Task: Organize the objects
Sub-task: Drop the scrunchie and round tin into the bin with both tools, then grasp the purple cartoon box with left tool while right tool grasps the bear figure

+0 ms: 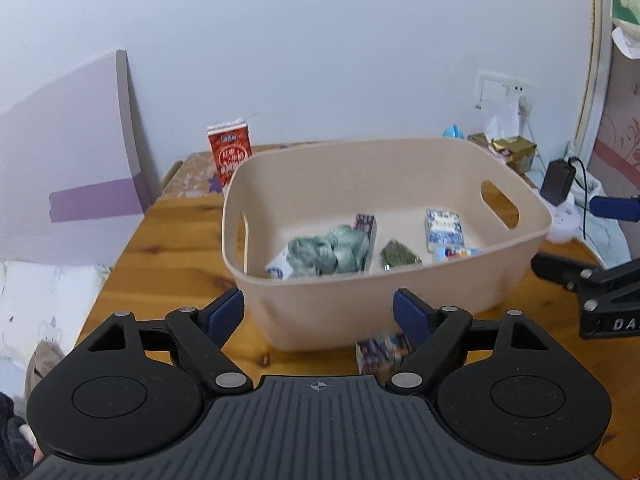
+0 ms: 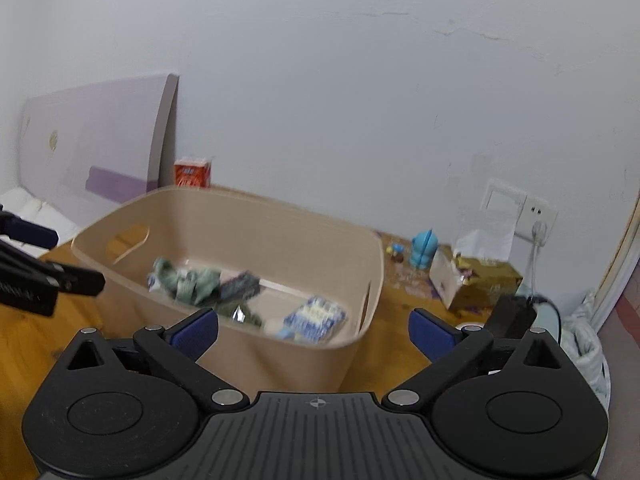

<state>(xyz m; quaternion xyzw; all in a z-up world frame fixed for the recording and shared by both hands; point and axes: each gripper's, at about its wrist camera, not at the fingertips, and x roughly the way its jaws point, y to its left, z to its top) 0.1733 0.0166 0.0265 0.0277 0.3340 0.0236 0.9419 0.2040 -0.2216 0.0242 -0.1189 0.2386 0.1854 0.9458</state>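
A beige plastic bin [image 1: 400,160] with handle cut-outs stands on the wooden table [image 1: 168,248]. Inside lie a grey-green cloth bundle [image 1: 332,250], a dark patterned box [image 1: 366,226], a small green packet [image 1: 400,256], a blue-white box [image 1: 444,228] and a small tube [image 1: 456,253]. A small patterned box [image 1: 380,354] lies on the table in front of the bin. My left gripper [image 1: 320,312] is open and empty, just before the bin's near wall. My right gripper [image 2: 314,334] is open and empty, over the bin's [image 2: 240,208] near right corner; it also shows in the left wrist view [image 1: 592,240].
A red carton [image 1: 229,152] stands behind the bin by the wall. A gold tissue box [image 2: 480,284], a blue toy [image 2: 424,248] and a black charger [image 2: 512,316] sit to the right. A lilac board [image 1: 80,140] leans at the left.
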